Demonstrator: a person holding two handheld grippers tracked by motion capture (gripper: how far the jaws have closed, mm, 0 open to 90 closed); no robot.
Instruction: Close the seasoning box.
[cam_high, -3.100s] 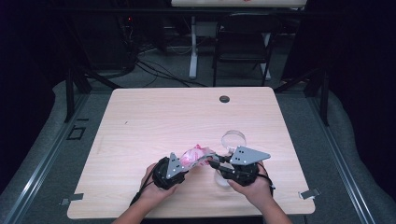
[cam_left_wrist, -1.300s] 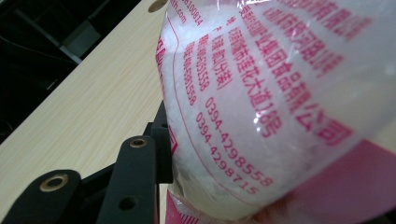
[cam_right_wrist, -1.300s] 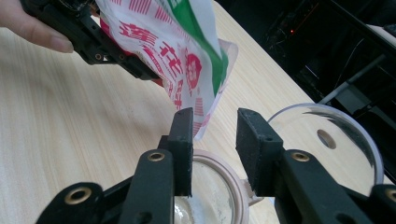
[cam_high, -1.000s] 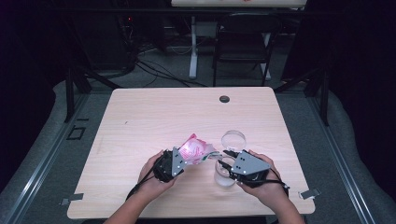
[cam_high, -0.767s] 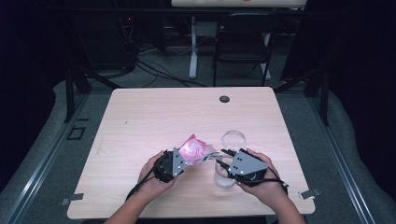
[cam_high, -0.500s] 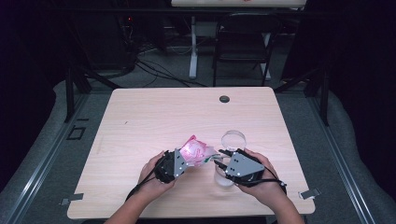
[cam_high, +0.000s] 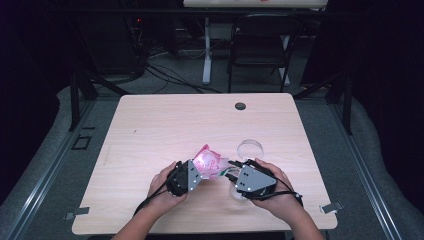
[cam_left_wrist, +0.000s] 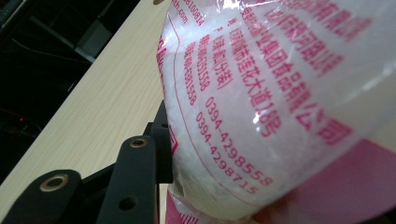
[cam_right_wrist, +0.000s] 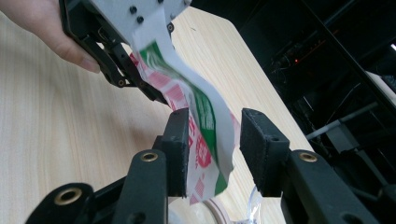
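Note:
A plastic bag (cam_high: 207, 162) with pink print and white grains inside hangs just above the table between the two grippers. My left gripper (cam_high: 199, 172) is shut on its left part; in the left gripper view the bag (cam_left_wrist: 280, 93) presses against the one visible black finger (cam_left_wrist: 140, 177). My right gripper (cam_right_wrist: 212, 149) stands open around the bag's flat printed end (cam_right_wrist: 205, 130). That end lies against the left pad, with a gap to the right pad. In the high view the right gripper (cam_high: 231, 170) is close to the right of the bag.
A clear round container (cam_high: 250, 148) stands on the wooden table (cam_high: 150, 130) just behind the right gripper, and another clear piece (cam_high: 239, 192) lies under it. A black grommet (cam_high: 240, 106) sits near the far edge. A chair (cam_high: 260, 50) stands beyond the table.
The right gripper has edged left, closer to the bag. The bag looks more bunched up than three seconds ago. The left hand has stayed put.

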